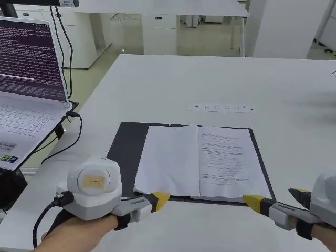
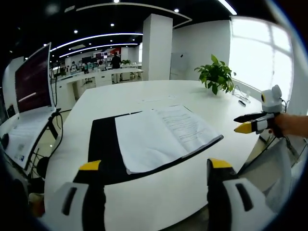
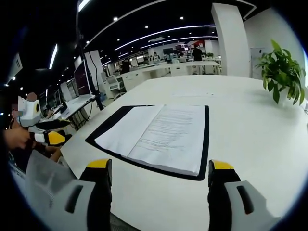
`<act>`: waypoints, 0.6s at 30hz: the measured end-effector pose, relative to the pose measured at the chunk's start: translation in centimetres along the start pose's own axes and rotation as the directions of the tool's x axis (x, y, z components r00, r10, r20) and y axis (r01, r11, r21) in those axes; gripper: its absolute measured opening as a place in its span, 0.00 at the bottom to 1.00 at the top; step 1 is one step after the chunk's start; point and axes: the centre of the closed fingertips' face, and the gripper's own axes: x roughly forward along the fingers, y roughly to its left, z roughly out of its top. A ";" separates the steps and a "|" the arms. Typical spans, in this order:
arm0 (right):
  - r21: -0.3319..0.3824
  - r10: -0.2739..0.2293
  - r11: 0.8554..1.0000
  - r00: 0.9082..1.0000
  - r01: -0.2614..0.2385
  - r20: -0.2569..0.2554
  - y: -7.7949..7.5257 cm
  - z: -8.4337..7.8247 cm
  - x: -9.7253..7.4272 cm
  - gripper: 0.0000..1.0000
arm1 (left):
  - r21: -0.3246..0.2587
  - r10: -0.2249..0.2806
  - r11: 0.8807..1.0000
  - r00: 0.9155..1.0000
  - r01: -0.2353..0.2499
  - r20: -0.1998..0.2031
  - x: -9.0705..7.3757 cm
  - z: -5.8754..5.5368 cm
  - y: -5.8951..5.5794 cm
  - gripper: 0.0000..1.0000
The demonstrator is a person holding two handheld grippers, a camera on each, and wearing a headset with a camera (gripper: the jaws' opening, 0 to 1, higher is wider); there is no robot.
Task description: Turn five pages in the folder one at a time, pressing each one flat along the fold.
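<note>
**Desk:** So, how are the grippers held?

**Photographer:** The left gripper has its jaws wide apart with nothing between them, at the near left of the open folder. The right gripper is likewise spread and empty, at the folder's near right corner. From the head view, their yellow tips sit just beside the folder's near edge. Whether either one touches it, I cannot tell.

**Desk:** And the folder itself?

**Photographer:** It is black and lies open and flat on the white table. A blank page is on the left and a printed page on the right, and they meet at the fold.

**Desk:** What does each camera add?

**Photographer:** The head view gives an open laptop at the table's left edge with its screen full of text. A cable is plugged into its side, and a white power strip lies beyond the folder. The left gripper view catches the right gripper coming in from the right, and a potted plant at the table's far side. The right gripper view catches the left gripper from the left, the same plant, and people at distant desks under ceiling lights.
</note>
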 end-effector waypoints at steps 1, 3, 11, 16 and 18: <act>0.000 -0.001 1.000 1.000 0.001 0.000 0.0 0.0 -0.1 0.85 | 0.004 -0.005 1.000 1.000 0.005 -0.002 -0.2 0.0 -0.2 0.91; 0.000 0.000 1.000 1.000 0.000 0.003 0.0 0.0 -0.2 0.90 | 0.033 0.002 0.999 1.000 -0.001 -0.015 -0.4 -0.2 -0.2 0.95; -0.007 0.011 1.000 1.000 -0.011 0.001 0.2 -0.7 -1.0 1.00 | 0.040 0.002 0.999 0.999 0.000 -0.036 -1.3 -0.8 -0.2 0.99; 0.006 0.007 1.000 1.000 -0.007 0.004 0.2 -1.1 -1.4 1.00 | 0.039 0.007 0.999 0.999 -0.006 -0.038 -1.7 -1.1 0.1 0.99; -0.001 0.006 1.000 1.000 -0.006 0.006 0.2 -1.1 -1.5 1.00 | 0.041 0.010 0.999 0.999 -0.008 -0.040 -1.8 -1.1 0.3 0.99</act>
